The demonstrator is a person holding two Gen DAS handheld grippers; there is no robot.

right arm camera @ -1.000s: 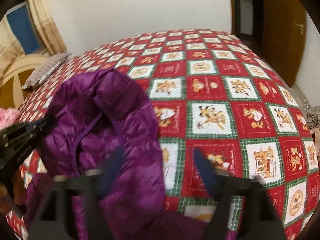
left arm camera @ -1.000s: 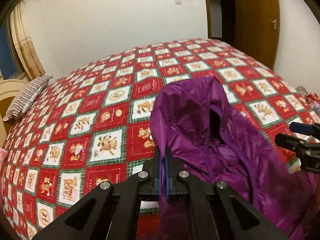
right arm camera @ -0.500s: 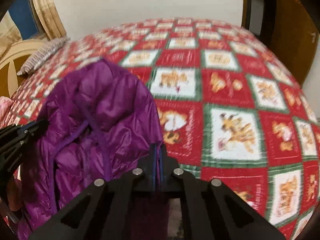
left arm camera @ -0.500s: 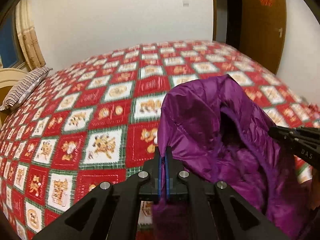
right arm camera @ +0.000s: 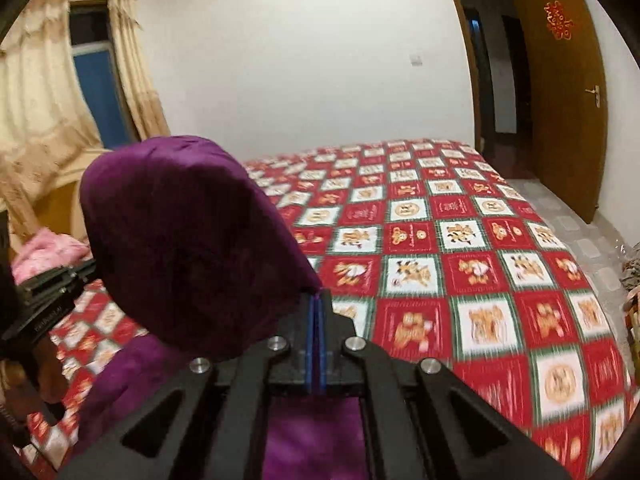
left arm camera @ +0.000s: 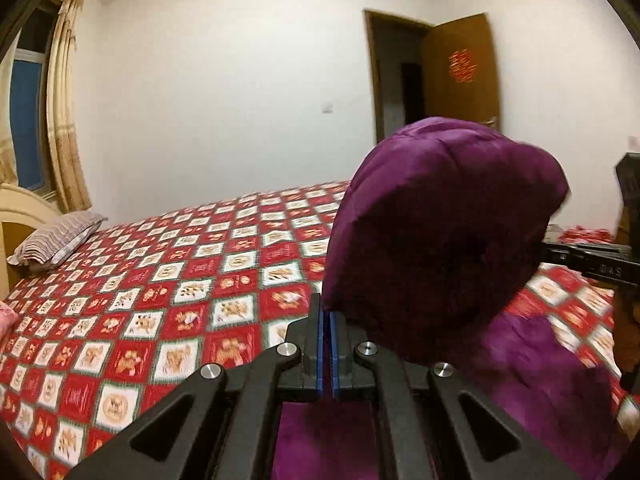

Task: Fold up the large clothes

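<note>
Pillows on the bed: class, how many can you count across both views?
1 clear pillow: striped, at the head of the bed beside the curtain. Pink bedding nearby may be another; others may be hidden behind the purple jacket.

Both wrist cameras face across the bed (left arm camera: 160,300) (close, low), side by side.

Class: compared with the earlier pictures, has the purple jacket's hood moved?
Yes. The purple jacket's hood has risen: it lay low on the checked bedspread, and now stands up against the white wall.

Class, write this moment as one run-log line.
left gripper: shut on purple jacket | right gripper: shut on purple jacket | jacket: raised above bedspread
</note>
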